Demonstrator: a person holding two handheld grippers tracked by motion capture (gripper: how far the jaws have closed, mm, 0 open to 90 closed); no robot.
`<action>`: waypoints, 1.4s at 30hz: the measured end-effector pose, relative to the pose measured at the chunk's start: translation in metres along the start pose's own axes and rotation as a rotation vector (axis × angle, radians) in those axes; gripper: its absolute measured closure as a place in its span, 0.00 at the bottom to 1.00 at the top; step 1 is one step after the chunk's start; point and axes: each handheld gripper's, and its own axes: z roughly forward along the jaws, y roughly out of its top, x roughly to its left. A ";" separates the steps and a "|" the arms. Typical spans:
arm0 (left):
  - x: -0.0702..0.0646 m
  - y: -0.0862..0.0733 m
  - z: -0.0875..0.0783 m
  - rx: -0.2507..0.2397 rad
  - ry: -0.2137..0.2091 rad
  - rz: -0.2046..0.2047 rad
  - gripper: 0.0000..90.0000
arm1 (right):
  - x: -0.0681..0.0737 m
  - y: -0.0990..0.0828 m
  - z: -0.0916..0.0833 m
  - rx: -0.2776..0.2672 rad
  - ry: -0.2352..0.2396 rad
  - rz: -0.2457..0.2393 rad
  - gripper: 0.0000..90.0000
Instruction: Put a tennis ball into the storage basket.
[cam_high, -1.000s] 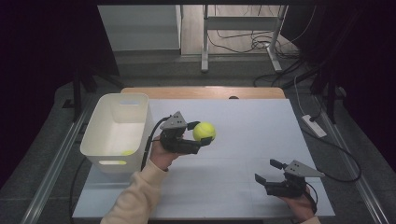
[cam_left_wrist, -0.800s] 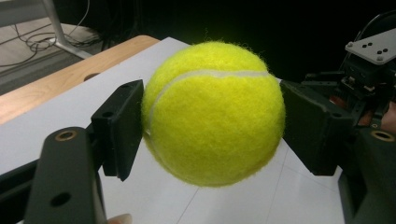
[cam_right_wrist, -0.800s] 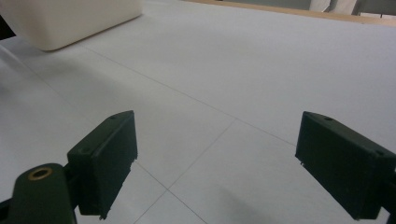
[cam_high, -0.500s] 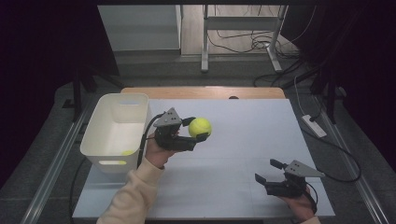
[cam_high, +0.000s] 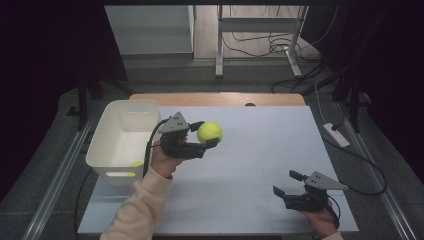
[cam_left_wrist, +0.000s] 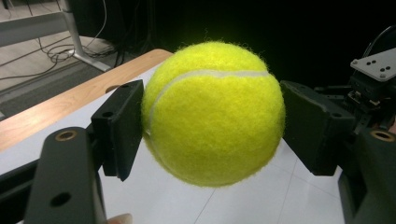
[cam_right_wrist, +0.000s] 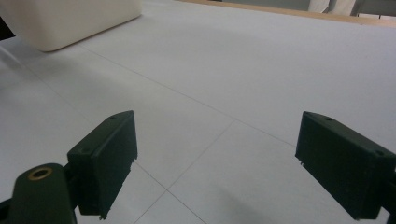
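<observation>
My left gripper (cam_high: 204, 136) has a ball (cam_high: 209, 133) in its jaws. The jaws pinch the ball from both sides, and the black pads press right into its yellow fuzz. The ball is up in the air over the table (cam_high: 260, 150), not touching it. In my left gripper view the ball (cam_left_wrist: 214, 113) is big and round, with a white line curving across it. My hand (cam_high: 165, 160) holds this gripper from below, and a cream sleeve (cam_high: 135, 210) covers my arm.

Just beside my left gripper, on its left in the high view, is a white bin (cam_high: 122, 137). It stands at the left edge of the table. Something small and yellow (cam_high: 136, 163) lies inside it near the front wall. I cannot tell what it is.

My right gripper (cam_high: 288, 184) is well apart from the ball, low at the near right side of the table. Its jaws are spread wide, and nothing is between them. In my right gripper view I see bare white table (cam_right_wrist: 224, 93) between the two jaws, and the bin (cam_right_wrist: 65, 18) far off at the top left.
</observation>
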 end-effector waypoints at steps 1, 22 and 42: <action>0.000 0.000 0.000 -0.001 0.000 -0.001 0.30 | 0.000 0.000 0.000 0.000 0.000 0.000 0.14; 0.008 0.002 -0.015 -0.025 0.037 -0.008 0.30 | 0.000 0.000 0.000 0.000 0.000 -0.002 0.14; 0.017 0.002 -0.027 -0.037 0.077 -0.019 0.30 | 0.000 0.000 0.000 0.003 -0.001 -0.003 0.14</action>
